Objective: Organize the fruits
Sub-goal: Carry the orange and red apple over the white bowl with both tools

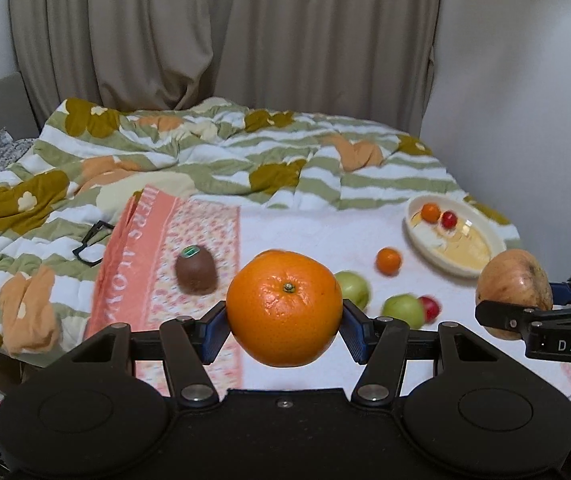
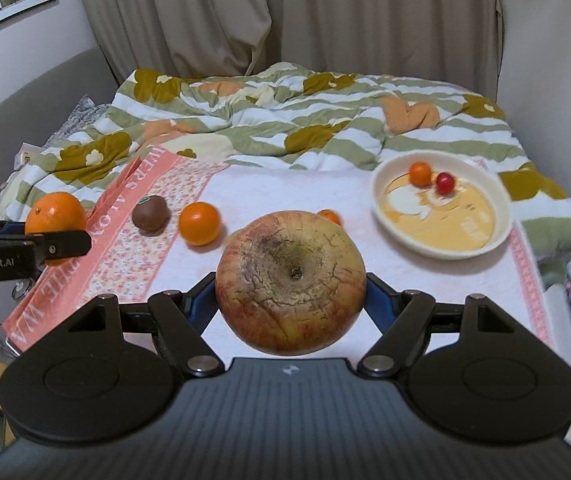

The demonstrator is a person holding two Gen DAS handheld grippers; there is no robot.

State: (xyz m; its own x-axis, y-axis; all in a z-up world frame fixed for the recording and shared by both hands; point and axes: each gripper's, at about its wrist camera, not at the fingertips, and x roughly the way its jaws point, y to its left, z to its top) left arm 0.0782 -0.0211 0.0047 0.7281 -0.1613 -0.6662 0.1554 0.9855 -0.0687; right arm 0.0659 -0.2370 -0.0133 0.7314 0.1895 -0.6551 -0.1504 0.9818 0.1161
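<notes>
Left wrist view: the left gripper (image 1: 284,308) is held level above the bed, its jaws clamped on a large orange (image 1: 284,307). Beyond it on the white towel (image 1: 317,236) lie a kiwi (image 1: 196,270), two green apples (image 1: 352,289), a small tangerine (image 1: 388,260) and the bowl (image 1: 417,236).

Right wrist view: the right gripper (image 2: 290,288) is held level too, its jaws gripping a russeted apple (image 2: 290,287). A mandarin (image 2: 199,223) lies beyond it, and the bowl holds a cherry tomato (image 2: 445,183).
</notes>
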